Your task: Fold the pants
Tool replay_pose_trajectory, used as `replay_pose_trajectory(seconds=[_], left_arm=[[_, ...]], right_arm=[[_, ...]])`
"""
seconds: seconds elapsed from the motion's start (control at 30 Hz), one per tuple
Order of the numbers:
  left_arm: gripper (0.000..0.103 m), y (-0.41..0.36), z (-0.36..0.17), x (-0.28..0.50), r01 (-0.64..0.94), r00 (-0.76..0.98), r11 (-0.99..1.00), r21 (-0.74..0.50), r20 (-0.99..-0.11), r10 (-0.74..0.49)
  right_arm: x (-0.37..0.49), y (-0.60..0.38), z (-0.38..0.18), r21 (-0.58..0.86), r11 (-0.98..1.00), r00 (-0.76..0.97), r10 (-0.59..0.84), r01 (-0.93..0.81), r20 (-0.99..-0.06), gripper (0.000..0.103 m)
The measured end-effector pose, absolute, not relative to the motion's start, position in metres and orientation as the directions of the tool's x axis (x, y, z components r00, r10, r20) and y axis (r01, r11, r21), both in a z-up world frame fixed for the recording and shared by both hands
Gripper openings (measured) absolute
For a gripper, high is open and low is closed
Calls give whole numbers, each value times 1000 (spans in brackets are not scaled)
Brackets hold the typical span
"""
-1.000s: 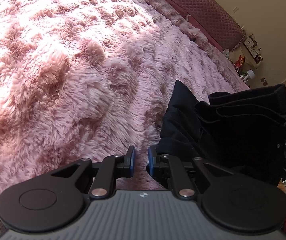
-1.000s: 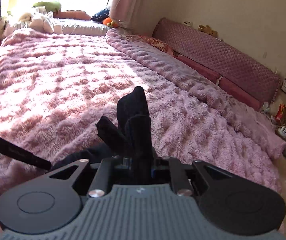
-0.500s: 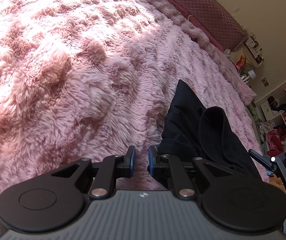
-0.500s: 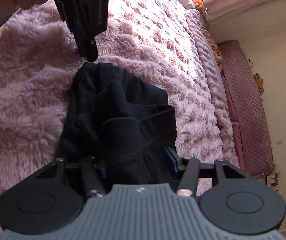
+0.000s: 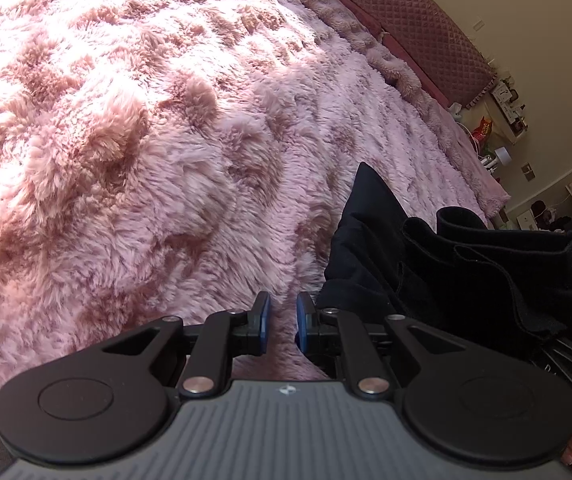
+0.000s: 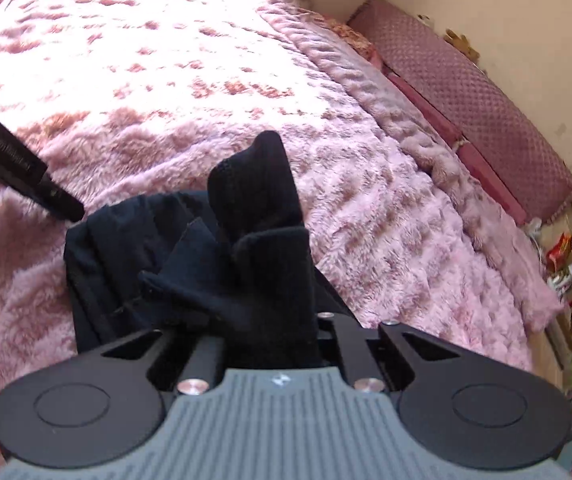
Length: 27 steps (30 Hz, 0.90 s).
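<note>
The black pants [image 5: 445, 264] lie bunched on the pink furry blanket [image 5: 146, 140], right of my left gripper [image 5: 282, 322]. That gripper's blue pads stand slightly apart with nothing between them, just left of the pants' edge. My right gripper [image 6: 274, 336] is shut on a thick fold of the pants [image 6: 262, 240], which rises up between its fingers; the pads are hidden by cloth. The left gripper's finger [image 6: 26, 176] shows as a dark bar at the left of the right wrist view.
The blanket [image 6: 166, 60] covers the whole bed. A maroon quilted headboard [image 6: 477, 92] runs along the far right side. Small bottles and packets [image 6: 565, 264] stand beyond the bed's right edge, near the wall.
The right gripper has lifted and swung back with the pants' fold; the cloth stands raised again beside the left gripper. The left gripper has stayed in place.
</note>
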<state>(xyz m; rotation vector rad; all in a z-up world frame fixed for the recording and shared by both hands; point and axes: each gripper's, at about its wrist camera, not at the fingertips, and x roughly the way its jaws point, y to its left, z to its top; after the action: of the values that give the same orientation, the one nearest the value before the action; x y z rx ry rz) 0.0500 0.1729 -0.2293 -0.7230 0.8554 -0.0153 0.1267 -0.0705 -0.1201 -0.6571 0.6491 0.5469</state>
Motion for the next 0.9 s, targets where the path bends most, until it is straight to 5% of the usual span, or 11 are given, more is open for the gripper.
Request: replay_pose_trajectory(seconds=[0.17,0.47,0.6,0.67,0.8,0.83,0.9], left_arm=[[14,172,-229,51,-267,669,772,-577,-687,-282],[14,171,-229,52,-270,666,774,-573,-692,-279],[14,171,-229,51,-268,666,776,-571,-692,-278],[14,172,-229,50,-270,668,773,-574,-690,-278],[14,178,-226,48,-273,689,764,-585,-673,-270],[14,178,-224,48,-278,686,770,-574,-680,-259],[14,177,-220,46,-276,686,792,-545,-688,-234]], right_arm=[[143,-82,-99,-221,787,672,302,-576,-676,5],[112,-1,-131,-432,711,766,234,-555,-599,6],[96,36,-172,-604,678,866,97,-419,-491,5],[87,47,-196,-636,610,840,92,-472,-535,7],[72,42,-210,-610,517,763,142,-601,-631,29],[72,34,-201,-568,534,740,175,-626,-650,41],[82,11,-176,-411,624,666,246,-664,-704,84]])
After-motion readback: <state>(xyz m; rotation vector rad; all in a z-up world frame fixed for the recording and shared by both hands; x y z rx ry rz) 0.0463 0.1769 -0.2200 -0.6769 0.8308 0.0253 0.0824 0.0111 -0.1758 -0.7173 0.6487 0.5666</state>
